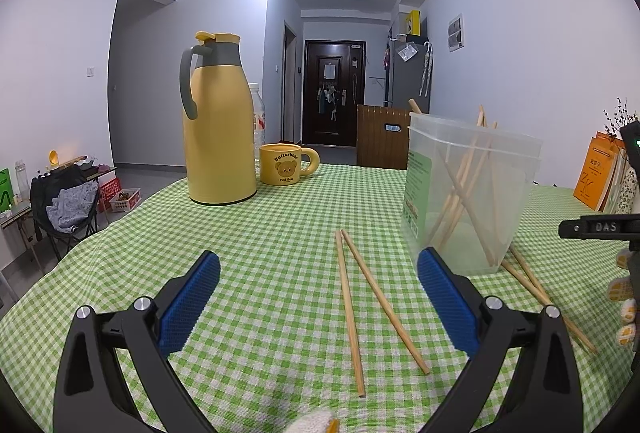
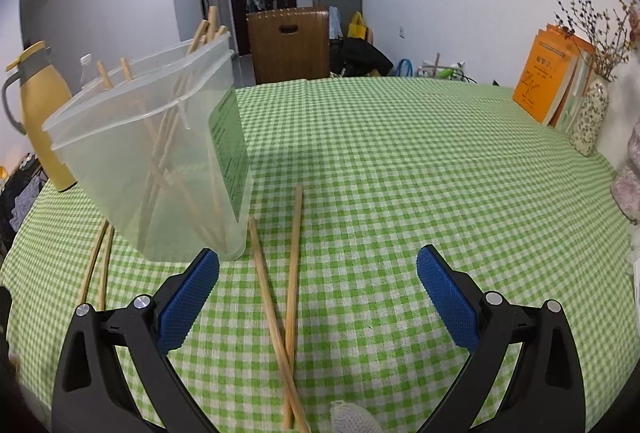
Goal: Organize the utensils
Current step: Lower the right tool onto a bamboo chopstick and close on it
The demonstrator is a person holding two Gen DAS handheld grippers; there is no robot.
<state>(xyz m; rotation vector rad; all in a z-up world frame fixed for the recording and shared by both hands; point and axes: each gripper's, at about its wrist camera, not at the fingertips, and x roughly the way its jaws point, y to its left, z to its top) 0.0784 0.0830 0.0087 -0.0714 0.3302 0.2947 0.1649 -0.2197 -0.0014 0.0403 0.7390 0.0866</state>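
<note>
A clear plastic container (image 1: 472, 193) stands on the green checked tablecloth (image 1: 280, 233) and holds several wooden chopsticks (image 1: 460, 185). Two loose chopsticks (image 1: 368, 305) lie on the cloth between my left gripper's fingers; the left gripper (image 1: 318, 265) is open and empty above them. Two more chopsticks (image 1: 540, 293) lie right of the container. In the right wrist view the container (image 2: 160, 161) is at the left, and two crossed chopsticks (image 2: 286, 305) lie between the open, empty right gripper's (image 2: 318, 265) fingers. Another pair (image 2: 98, 273) lies left of the container.
A yellow thermos jug (image 1: 218, 121) and a yellow bear mug (image 1: 286, 165) stand at the back left, with a plastic bottle (image 1: 258, 113) behind. Orange books (image 2: 548, 81) and a flower vase (image 2: 590, 113) stand at the right edge. A wooden chair back (image 2: 288, 45) is beyond the table.
</note>
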